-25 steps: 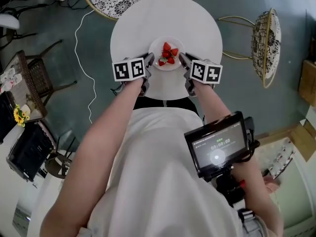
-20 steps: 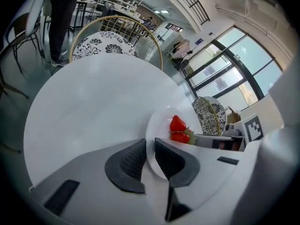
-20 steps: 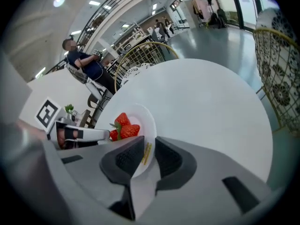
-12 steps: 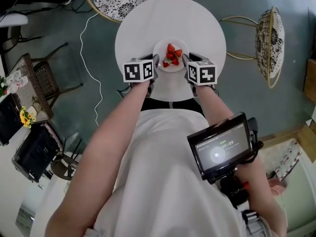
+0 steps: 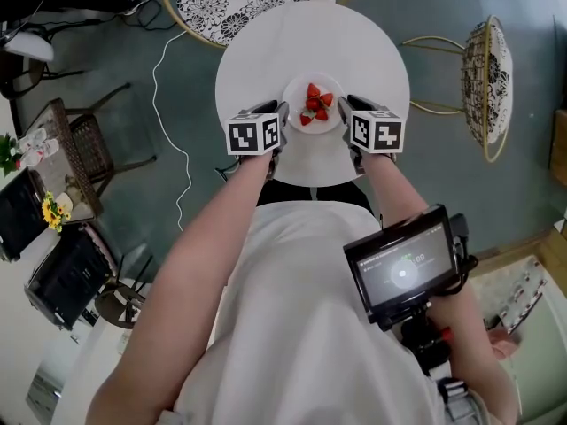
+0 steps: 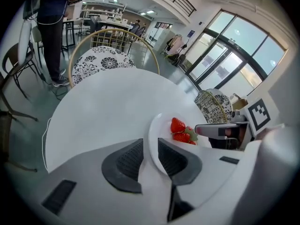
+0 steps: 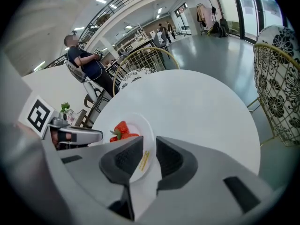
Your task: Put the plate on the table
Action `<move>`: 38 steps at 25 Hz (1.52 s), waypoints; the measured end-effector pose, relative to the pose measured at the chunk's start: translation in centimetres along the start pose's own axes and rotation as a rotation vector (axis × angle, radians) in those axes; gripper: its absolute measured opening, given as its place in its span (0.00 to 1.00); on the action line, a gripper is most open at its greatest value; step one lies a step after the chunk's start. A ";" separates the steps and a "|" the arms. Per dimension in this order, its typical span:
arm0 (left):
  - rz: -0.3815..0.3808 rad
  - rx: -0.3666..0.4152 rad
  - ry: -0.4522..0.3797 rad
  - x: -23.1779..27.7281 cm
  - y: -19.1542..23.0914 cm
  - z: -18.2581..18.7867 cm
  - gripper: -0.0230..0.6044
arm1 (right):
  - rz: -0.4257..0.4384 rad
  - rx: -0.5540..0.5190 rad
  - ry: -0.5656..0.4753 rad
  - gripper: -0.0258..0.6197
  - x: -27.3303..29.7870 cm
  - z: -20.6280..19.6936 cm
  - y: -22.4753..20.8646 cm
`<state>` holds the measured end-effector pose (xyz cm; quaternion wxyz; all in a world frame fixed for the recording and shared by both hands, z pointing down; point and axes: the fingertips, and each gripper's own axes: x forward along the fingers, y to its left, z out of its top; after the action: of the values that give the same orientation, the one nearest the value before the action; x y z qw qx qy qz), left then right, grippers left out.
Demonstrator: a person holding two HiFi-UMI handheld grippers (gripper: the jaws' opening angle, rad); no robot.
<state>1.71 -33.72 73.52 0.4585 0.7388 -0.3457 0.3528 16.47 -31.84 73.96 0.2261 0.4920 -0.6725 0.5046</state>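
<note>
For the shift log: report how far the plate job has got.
Done: the plate of strawberries is over the round white table. In hand: the left gripper and right gripper each pinch opposite sides of its rim between their fingers. Left: whether it rests on the tabletop cannot be told; settling it and opening both grippers remain.
</note>
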 end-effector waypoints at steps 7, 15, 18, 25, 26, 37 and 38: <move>-0.006 -0.009 -0.034 -0.6 0.3 0.0 0.16 | 0.002 0.005 -0.035 0.14 -0.3 0.6 0.2; -0.053 -0.003 -0.144 -2.3 -0.9 -0.2 0.16 | 0.057 -0.030 -0.050 0.13 -1.2 0.0 1.7; -0.087 -0.004 -0.177 -3.2 -1.5 -0.3 0.16 | 0.090 -0.027 -0.049 0.06 -1.4 -0.2 2.2; -0.113 -0.049 -0.238 -6.8 -4.0 -1.9 0.06 | 0.203 -0.036 -0.062 0.06 -5.5 -1.2 4.0; -0.115 -0.063 -0.248 -7.2 -4.2 -2.2 0.06 | 0.234 -0.040 -0.069 0.06 -5.9 -1.2 4.5; -0.224 -0.005 -0.379 -12.6 -8.8 -3.2 0.04 | 0.408 -0.175 -0.172 0.05 -11.7 0.4 8.9; -0.224 0.000 -0.396 -13.1 -8.9 -3.1 0.04 | 0.414 -0.178 -0.185 0.05 -12.2 0.5 9.0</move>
<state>1.75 -25.38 59.71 0.4180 0.8274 -0.3450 0.1476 13.62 -26.96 59.86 0.0981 0.3659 -0.8186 0.4316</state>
